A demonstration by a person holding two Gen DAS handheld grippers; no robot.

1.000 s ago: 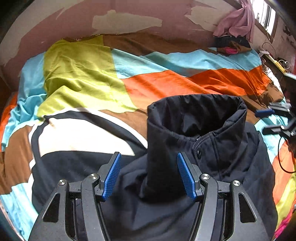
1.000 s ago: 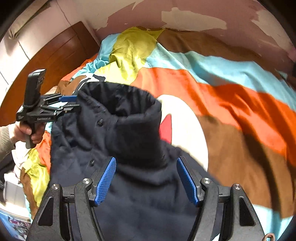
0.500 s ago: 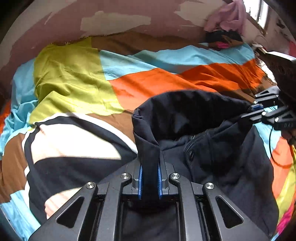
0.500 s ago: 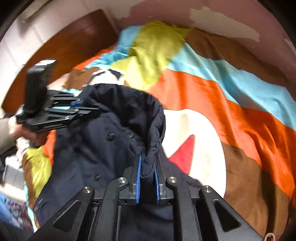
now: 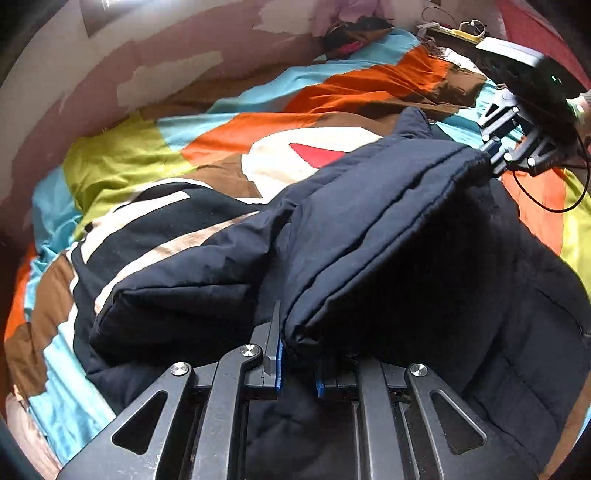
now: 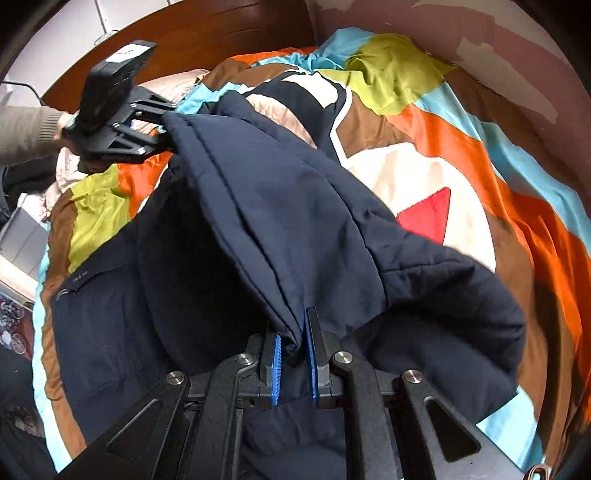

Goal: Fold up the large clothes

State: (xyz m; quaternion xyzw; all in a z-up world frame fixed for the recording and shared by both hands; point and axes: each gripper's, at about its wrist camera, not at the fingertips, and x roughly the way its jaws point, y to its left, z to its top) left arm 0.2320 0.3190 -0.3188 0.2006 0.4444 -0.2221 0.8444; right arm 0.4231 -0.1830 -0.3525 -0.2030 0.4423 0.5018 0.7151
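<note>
Left wrist view: the bed cover [image 5: 155,162], w/ colour blocks of green, orange, blue and brown, filled most of the frame, w/ a peeling pink wall [image 5: 110,74] behind its far edge. A pile of clothes [image 5: 351,33] sat at the bed's far corner, too small to sort out. Cables [image 5: 554,199] trailed by the right edge. The dark jacket [image 5: 369,229] lay across the near half of the bed, one fold raised betw. both tools. Left gripper [image 5: 297,365] had its blue pads pinched on the jacket's near corner. Right gripper [image 5: 495,158] bit the far end of that same fold; its pads were hidden by cloth.

Right wrist view: a wood headboard [image 6: 221,33] ran along the bed's far edge. Jacket [image 6: 277,206] draped from the near tool up to the left gripper [image 6: 162,133], held by a hand [image 6: 62,123] w/ a grey sleeve [image 6: 26,129]. Right gripper [image 6: 295,354] was clamped on a jacket edge. Clutter at the left edge was cut off and unclear.
</note>
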